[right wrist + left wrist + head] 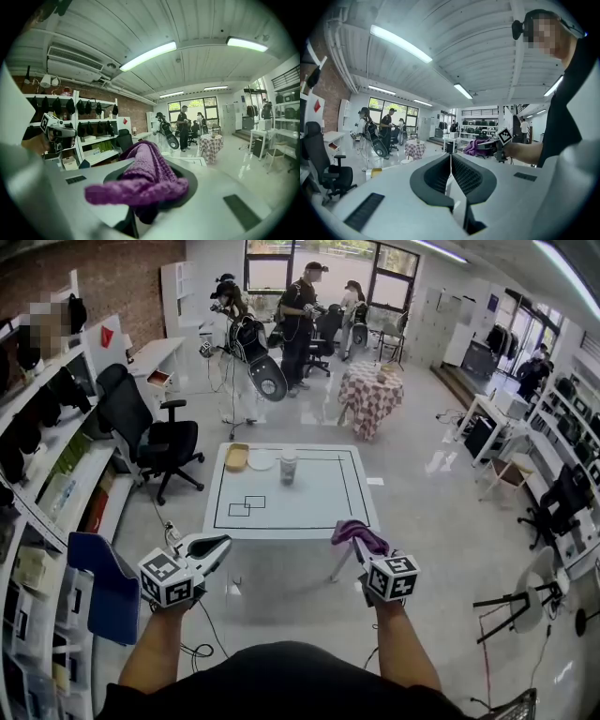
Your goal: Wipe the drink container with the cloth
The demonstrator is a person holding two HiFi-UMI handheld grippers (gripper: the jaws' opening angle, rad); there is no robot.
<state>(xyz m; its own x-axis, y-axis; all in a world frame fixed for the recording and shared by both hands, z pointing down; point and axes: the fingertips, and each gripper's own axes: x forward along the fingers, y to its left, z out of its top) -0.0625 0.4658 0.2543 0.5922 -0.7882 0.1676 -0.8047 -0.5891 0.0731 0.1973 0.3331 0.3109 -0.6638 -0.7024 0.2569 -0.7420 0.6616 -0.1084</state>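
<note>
A purple knitted cloth (143, 180) is pinched in my right gripper (354, 542), and its loose end drapes over the jaws (359, 535). My left gripper (214, 547) is shut with nothing between its ribbed pads (461, 174). Both grippers hang in the air in front of the near edge of the white table (309, 507). The drink container (289, 466), a pale cup, stands upright near the table's far side, well away from both grippers. In the left gripper view the right gripper (490, 145) with the cloth shows at mid right.
A yellow item (236, 457) and a white plate (261, 460) lie at the table's far left corner. A black office chair (155, 437) stands to the left, shelves line the left wall, and a blue bin (103, 587) sits by my left arm. Several people stand far back.
</note>
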